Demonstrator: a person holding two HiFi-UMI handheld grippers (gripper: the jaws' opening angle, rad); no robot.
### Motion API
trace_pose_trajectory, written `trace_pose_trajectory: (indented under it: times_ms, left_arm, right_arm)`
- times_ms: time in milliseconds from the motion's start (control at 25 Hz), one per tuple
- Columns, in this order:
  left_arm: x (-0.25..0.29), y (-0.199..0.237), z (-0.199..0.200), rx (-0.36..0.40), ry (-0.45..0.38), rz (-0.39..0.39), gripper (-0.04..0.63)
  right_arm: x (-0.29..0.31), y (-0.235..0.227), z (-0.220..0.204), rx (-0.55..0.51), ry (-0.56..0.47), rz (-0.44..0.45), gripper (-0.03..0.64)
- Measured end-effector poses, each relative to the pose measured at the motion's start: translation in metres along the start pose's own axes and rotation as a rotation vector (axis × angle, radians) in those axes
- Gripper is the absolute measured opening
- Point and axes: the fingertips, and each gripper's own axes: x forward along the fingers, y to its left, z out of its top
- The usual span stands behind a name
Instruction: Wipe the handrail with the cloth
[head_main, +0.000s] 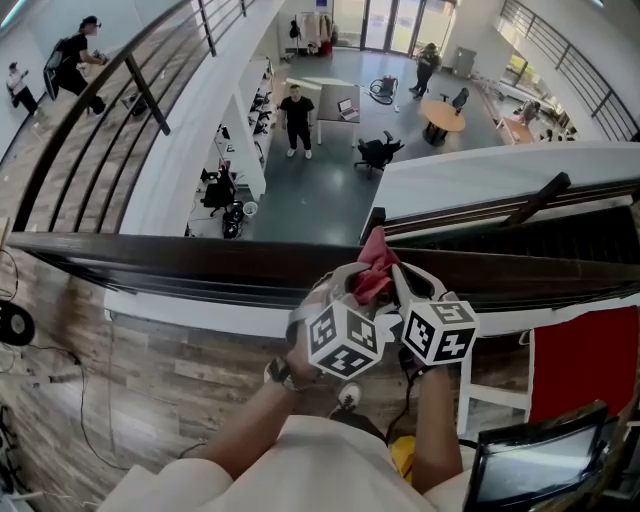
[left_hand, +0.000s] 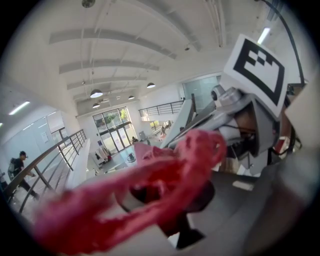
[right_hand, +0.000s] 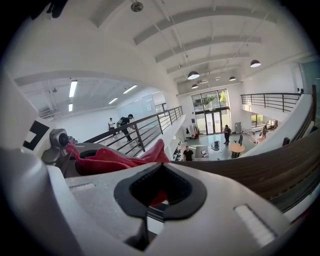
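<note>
The left gripper (head_main: 348, 283) has its jaws clamped on the red cloth (head_main: 376, 262), bunched against the handrail (head_main: 180, 258), with the right gripper's (head_main: 407, 282) jaws closed beside the cloth; wiping seems barely started, with most of the rail left.

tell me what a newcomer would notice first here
The red cloth stands out most, bunched between the left claw and right claw at the dark handrail. Beyond the rail, the drop to the open floor below, where a person in black stands, catches the eye next.

Red cloth (head_main: 375, 264): soft fabric, crumpled; handrail (head_main: 180, 256): dk wood, smooth, semi-gloss; floor (head_main: 150, 370): matt wood planks.
</note>
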Motion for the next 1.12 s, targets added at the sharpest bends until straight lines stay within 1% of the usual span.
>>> trace_pose_trajectory:
  times_ms: [560,1120]
  left_arm:
    - [-0.012,0.013,-0.008,-0.035,-0.011,-0.003,0.067]
    - [-0.029,0.035,-0.021,-0.084,-0.02,0.038,0.067]
  right_arm:
    - [0.009,0.017,0.002,-0.003,0.002,0.012,0.003]
    - [0.024,0.045,0.005,-0.03,0.022,0.051,0.003]
